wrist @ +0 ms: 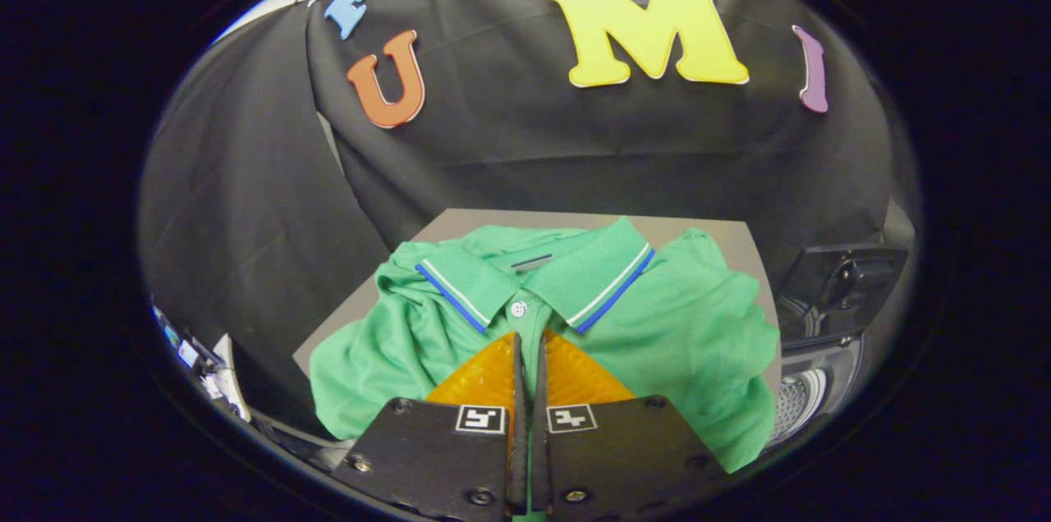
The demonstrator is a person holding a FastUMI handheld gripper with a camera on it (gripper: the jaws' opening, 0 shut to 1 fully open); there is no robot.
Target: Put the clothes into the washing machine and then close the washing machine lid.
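**Fingers pinched on green shirt, washer off at 4 o'clock**

Fingers sit drawn together with only a thin slit between them, and a strip of green cloth shows in that slit, so they appear clamped on the front placket of the shirt, just below its collar. Each finger carries a small square marker near its base.

Just ahead of the fingertips, at 12 o'clock, is a white button on the placket. Beyond it the collar spreads open to both sides, edged with white and blue stripes, with a small dark tag inside the neck. The shirt is rumpled, bunched in folds at 9 o'clock and hanging in a larger fold at 3 o'clock.

Under and behind the shirt lies the grey tabletop, bare along its far edge and at the 8 o'clock corner.

At 4 o'clock from the fingers, past the shirt's fold, stands the washer; part of its perforated drum shows, with the dark lid raised above it.

Farthest off, a black cloth wall closes the scene from 9 to 3 o'clock.
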